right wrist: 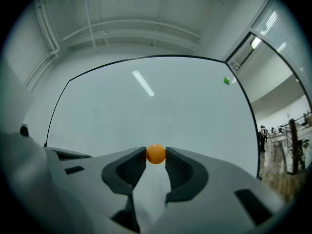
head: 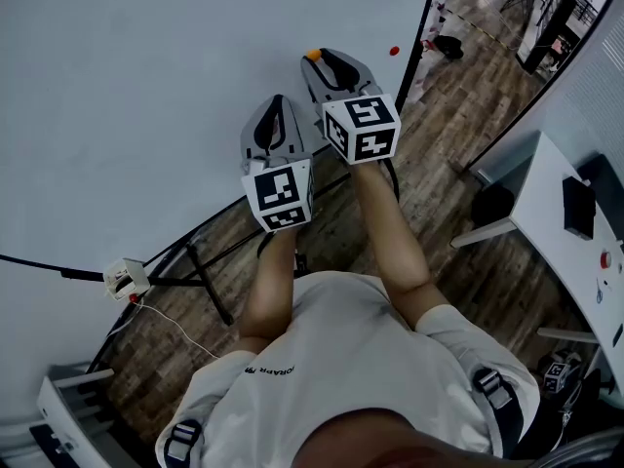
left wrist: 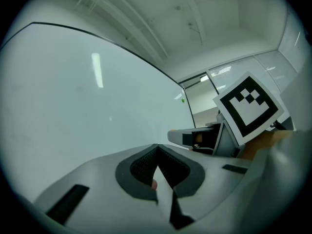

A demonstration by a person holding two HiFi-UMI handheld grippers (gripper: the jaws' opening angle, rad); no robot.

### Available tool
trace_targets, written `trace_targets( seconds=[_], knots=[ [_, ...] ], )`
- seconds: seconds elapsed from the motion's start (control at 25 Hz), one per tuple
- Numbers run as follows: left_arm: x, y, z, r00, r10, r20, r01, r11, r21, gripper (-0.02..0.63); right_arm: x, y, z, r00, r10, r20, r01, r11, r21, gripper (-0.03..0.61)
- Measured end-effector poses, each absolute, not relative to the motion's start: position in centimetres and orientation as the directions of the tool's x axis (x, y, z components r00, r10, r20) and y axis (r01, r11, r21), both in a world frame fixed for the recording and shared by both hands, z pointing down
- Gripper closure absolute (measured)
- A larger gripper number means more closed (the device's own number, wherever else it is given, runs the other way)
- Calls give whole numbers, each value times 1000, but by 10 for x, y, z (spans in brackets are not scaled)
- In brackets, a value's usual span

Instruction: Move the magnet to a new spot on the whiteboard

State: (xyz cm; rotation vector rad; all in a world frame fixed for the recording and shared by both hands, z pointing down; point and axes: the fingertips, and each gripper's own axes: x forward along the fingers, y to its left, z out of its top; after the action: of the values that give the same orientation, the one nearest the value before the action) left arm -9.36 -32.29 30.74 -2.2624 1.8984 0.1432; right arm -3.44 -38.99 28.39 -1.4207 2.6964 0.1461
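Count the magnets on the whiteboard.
3: orange magnet between the right gripper's jaws; red magnet to its right; green magnet higher, near the board's right edge. More may be hidden.

The magnet [right wrist: 155, 154] is a small orange ball, pinched at both sides between the tips of my right gripper's [right wrist: 155, 156] jaws. Behind it stands the whiteboard [right wrist: 146, 106], upright, white, black-edged.

Wood-plank floor [head: 458, 261] underneath, a white counter [head: 546, 193] off to the right with a flat black device [head: 578, 206] on it, plus a small white box [head: 125, 279] with a wire, near some black stand legs [head: 210, 286].
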Motion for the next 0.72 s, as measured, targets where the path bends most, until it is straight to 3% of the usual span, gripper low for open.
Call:
trace_targets(
  seconds=[0.72],
  knots=[
    [-79,-319,309,203,-963,-175,-977,-188,-98,611,-15,-365,294,-539,-833,-124,-842,536,54,446]
  ],
)
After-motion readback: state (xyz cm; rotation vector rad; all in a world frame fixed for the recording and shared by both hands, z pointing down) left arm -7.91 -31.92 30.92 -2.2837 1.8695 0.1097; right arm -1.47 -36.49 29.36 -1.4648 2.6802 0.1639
